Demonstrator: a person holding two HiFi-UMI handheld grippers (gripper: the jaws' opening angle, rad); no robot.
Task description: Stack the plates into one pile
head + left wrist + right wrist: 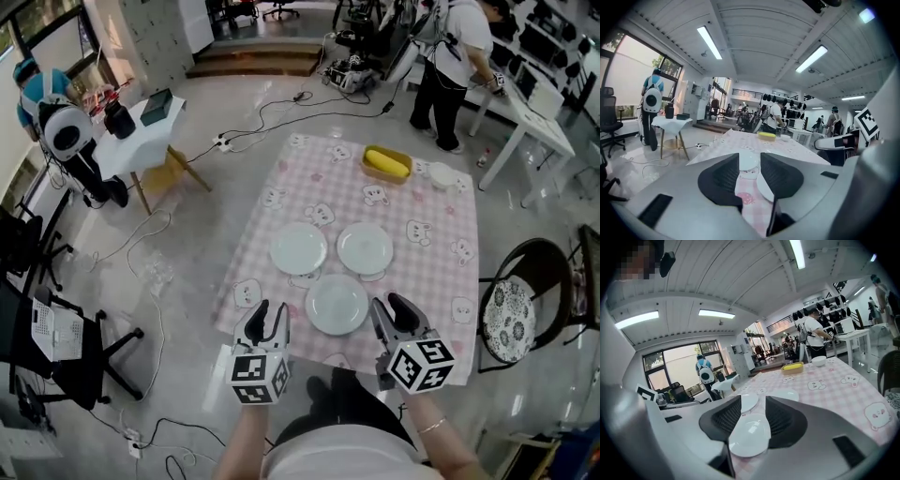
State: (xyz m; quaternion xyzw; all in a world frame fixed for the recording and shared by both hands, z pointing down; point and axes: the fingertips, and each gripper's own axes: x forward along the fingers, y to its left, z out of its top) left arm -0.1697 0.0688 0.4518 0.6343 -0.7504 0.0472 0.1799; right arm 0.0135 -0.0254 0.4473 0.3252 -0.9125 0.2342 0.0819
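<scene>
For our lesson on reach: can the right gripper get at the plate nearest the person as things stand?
Probably yes. The right gripper, jaws open and empty, is close beside the nearest plate. Only bare tablecloth shows between them, and nothing lies on the plate.

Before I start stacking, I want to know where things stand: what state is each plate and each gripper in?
Near plate: flat on the tablecloth, alone, nothing on it.
Far left plate: flat, unstacked.
Far right plate: flat, unstacked.
Left gripper: jaws apart, empty.
Right gripper: jaws apart, empty.
</scene>
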